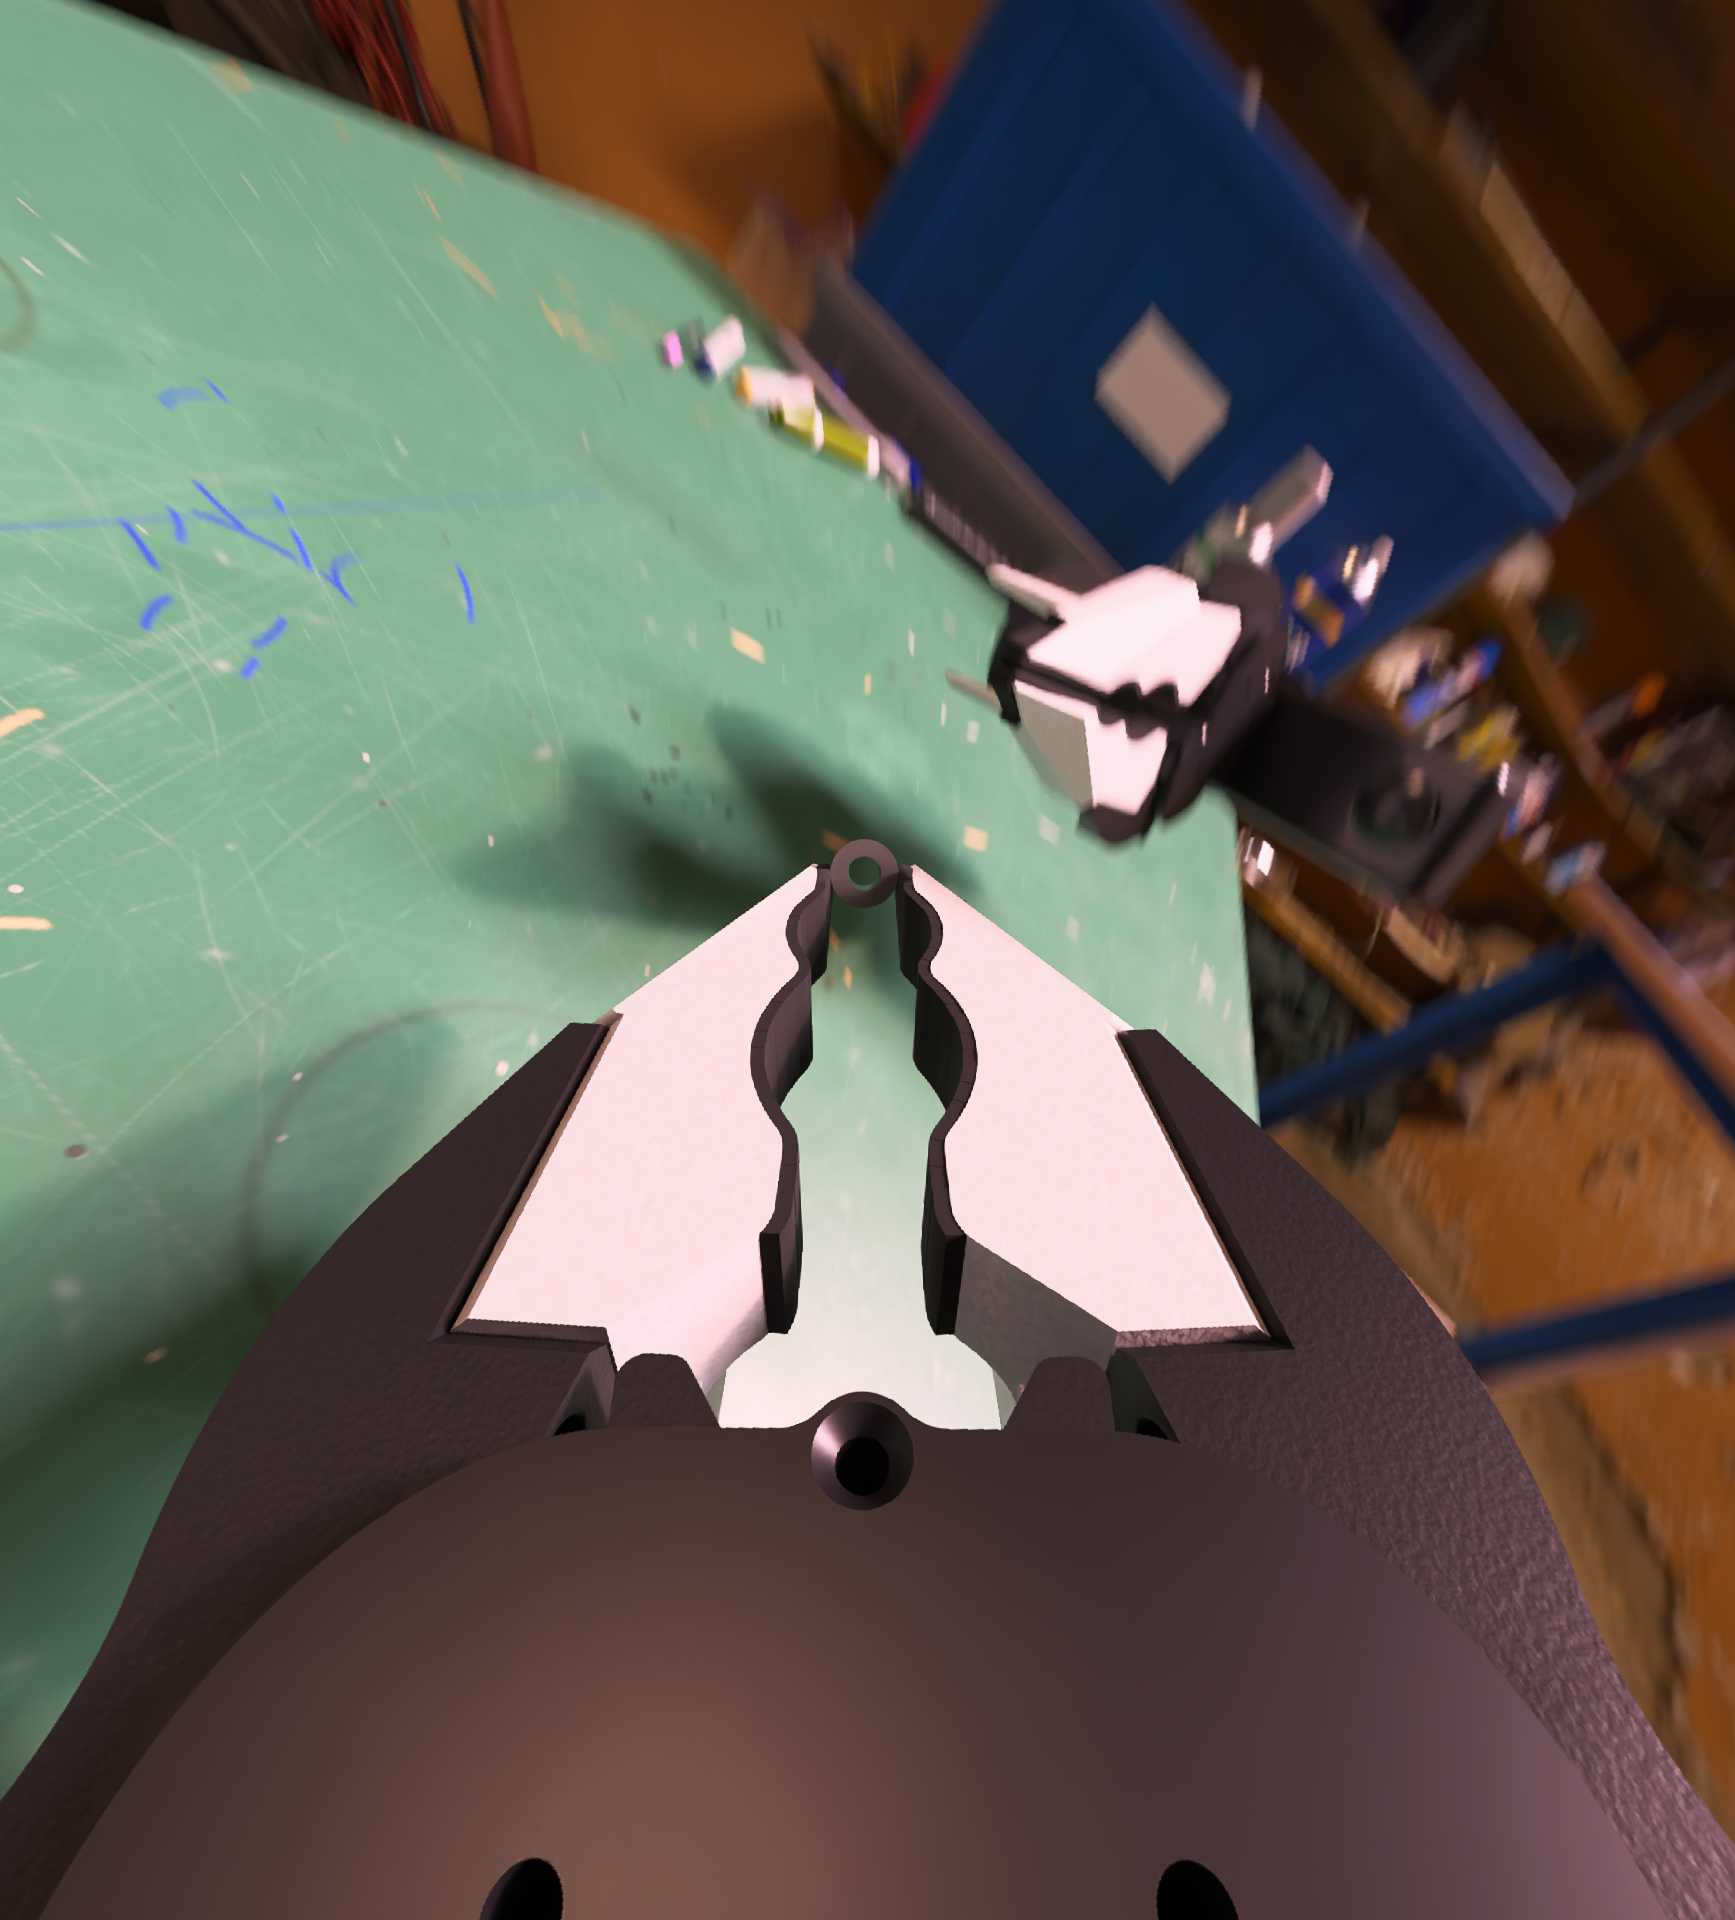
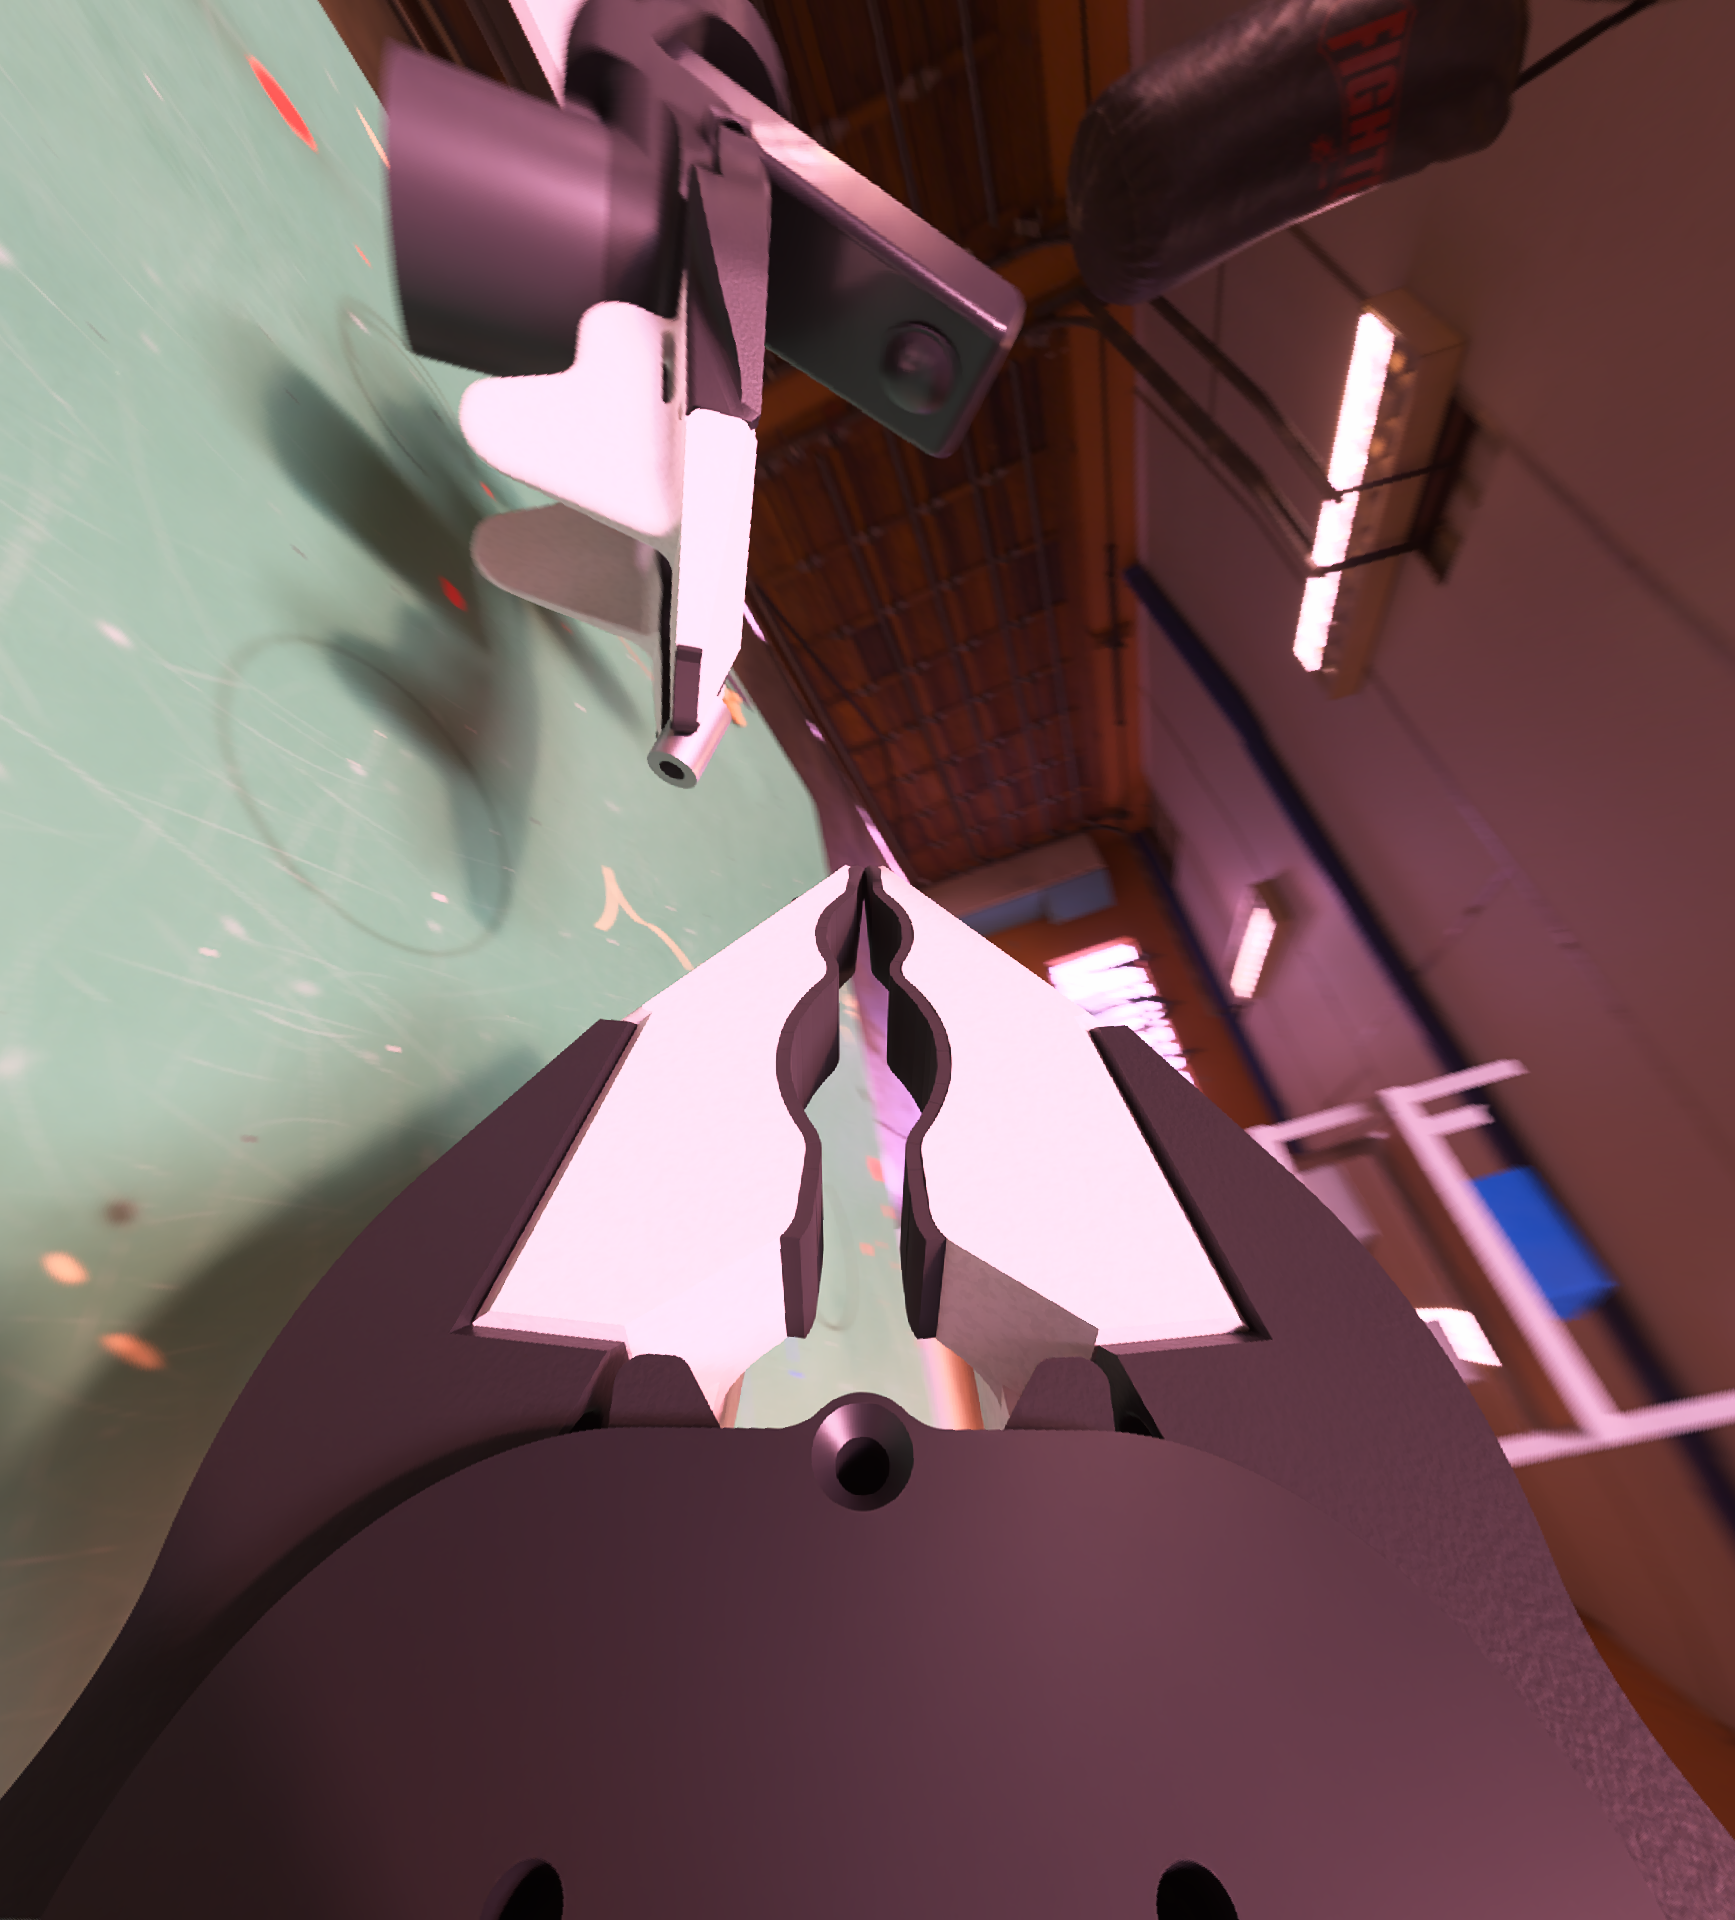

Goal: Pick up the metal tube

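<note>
The metal tube [image 1: 865, 871] is a short silver cylinder. In the left wrist view I see it end-on as a small ring pinched between the tips of my left gripper [image 1: 865, 883], above the green table mat [image 1: 323, 727]. In the right wrist view the left gripper [image 2: 688, 717] hangs over the mat [image 2: 115, 727] with the tube [image 2: 686, 753] sticking out past its fingertips. The tube is off the mat, its shadow lying below. My right gripper [image 2: 861, 878] is shut with nothing between its fingers. It also shows in the left wrist view [image 1: 988, 634], near the table's right edge.
Small coloured bits [image 1: 790, 400] lie along the mat's far right edge. Beyond that edge are a blue crate [image 1: 1154, 312] and cluttered shelves [image 1: 1517, 727]. A black punching bag [image 2: 1289, 135] and strip lights [image 2: 1346, 478] show past the table in the right wrist view.
</note>
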You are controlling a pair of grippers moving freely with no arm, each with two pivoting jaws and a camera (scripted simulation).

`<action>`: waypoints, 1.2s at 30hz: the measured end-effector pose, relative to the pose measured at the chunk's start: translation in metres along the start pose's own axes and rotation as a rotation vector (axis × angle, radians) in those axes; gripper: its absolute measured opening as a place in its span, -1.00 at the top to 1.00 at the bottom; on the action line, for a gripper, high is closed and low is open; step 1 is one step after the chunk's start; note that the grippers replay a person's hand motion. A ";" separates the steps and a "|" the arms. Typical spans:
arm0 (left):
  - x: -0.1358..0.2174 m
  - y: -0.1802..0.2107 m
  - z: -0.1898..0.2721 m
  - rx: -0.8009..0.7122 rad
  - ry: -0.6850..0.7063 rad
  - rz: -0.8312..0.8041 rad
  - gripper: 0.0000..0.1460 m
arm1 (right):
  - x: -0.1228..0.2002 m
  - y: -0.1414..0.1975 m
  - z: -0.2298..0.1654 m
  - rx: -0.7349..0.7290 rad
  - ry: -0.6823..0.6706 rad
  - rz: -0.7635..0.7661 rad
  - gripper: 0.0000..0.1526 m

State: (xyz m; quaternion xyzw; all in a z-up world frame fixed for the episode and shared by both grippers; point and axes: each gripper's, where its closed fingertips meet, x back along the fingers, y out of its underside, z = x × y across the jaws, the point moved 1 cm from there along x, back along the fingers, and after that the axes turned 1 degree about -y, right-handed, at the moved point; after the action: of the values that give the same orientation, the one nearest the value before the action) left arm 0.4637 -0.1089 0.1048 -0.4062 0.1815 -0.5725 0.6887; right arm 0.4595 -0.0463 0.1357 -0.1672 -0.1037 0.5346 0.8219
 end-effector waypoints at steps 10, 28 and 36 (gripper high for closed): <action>0.011 -0.020 -0.005 0.171 0.132 0.320 0.84 | -0.028 -0.010 0.000 0.419 0.069 -0.085 1.00; 0.008 -0.009 0.006 0.042 0.129 0.233 0.84 | -0.030 -0.027 -0.004 0.442 0.150 -0.069 1.00; 0.009 -0.011 0.008 0.041 0.155 0.249 0.84 | -0.031 -0.027 -0.008 0.439 0.130 -0.072 1.00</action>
State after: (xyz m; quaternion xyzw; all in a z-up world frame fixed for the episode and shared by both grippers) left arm 0.4651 -0.1146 0.1200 -0.3207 0.2714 -0.5158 0.7466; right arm 0.4727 -0.0862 0.1392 -0.0146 0.0623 0.5029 0.8619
